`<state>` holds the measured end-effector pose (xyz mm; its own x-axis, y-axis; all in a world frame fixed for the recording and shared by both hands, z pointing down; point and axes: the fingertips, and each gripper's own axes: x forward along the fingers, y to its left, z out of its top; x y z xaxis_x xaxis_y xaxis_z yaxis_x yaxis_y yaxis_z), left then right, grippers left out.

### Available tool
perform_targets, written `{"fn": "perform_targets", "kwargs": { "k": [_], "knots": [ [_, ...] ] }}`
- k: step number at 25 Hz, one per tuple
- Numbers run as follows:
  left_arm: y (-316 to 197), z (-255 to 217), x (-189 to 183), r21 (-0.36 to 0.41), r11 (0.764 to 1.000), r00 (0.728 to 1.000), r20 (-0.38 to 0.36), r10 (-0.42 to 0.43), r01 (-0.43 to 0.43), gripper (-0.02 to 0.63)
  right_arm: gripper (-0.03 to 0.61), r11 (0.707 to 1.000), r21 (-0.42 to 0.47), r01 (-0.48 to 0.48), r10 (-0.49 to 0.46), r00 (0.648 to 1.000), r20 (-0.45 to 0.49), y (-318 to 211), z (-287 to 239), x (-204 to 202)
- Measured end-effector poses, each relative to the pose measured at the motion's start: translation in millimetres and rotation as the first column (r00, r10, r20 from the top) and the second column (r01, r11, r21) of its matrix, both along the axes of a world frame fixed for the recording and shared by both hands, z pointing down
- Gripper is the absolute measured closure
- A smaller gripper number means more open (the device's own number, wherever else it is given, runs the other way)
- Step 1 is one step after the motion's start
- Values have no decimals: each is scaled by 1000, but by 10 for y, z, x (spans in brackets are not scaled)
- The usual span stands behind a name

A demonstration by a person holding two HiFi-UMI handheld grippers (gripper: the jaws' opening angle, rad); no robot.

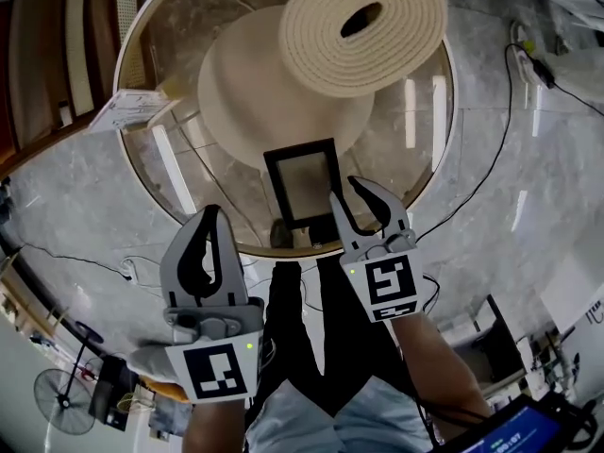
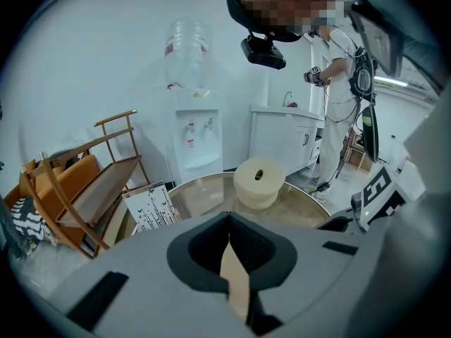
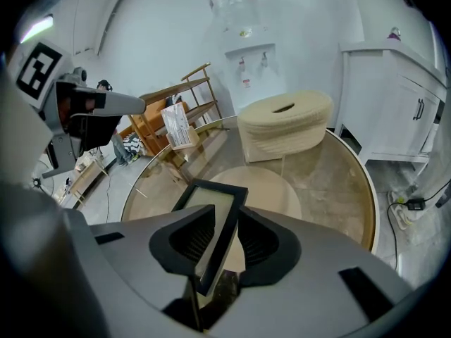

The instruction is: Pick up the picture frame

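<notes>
The black picture frame (image 1: 300, 185) stands on the round glass table (image 1: 143, 57) near its front edge. My right gripper (image 1: 343, 189) is at the frame's right side. In the right gripper view the frame (image 3: 210, 220) runs edge-on between the spread jaws of the right gripper (image 3: 223, 225), and the pads stand off it, so the gripper is open. My left gripper (image 1: 212, 213) hangs lower left of the frame, off the table's rim, shut and empty. In the left gripper view the left gripper (image 2: 229, 222) has its tips together.
A big beige foam roll (image 1: 363, 26) lies on the table behind the frame, over a beige round base (image 1: 247, 97). A white printed card (image 1: 127, 109) leans at the table's left edge. Cables (image 1: 500, 140) cross the marble floor. A wooden rack (image 2: 91, 182), a water dispenser (image 2: 194, 132), a cabinet (image 2: 282, 136) stand beyond.
</notes>
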<state>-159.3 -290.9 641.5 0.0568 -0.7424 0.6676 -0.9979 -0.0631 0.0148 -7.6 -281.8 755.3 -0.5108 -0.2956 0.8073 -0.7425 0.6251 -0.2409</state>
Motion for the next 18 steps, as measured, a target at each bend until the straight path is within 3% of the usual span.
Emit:
{"fn": "perform_targets", "kwargs": {
  "k": [10,18],
  "knots": [
    [140,242,-42,-48,999,1000,-3,-15,14,598,456,999,-37,1,-2,1000,-27,91,341,-5],
    [202,301,-56,-58,998,1000,2,-22,22,598,468,998,-64,-23,24,1000,11,111,426,-38]
  ]
}}
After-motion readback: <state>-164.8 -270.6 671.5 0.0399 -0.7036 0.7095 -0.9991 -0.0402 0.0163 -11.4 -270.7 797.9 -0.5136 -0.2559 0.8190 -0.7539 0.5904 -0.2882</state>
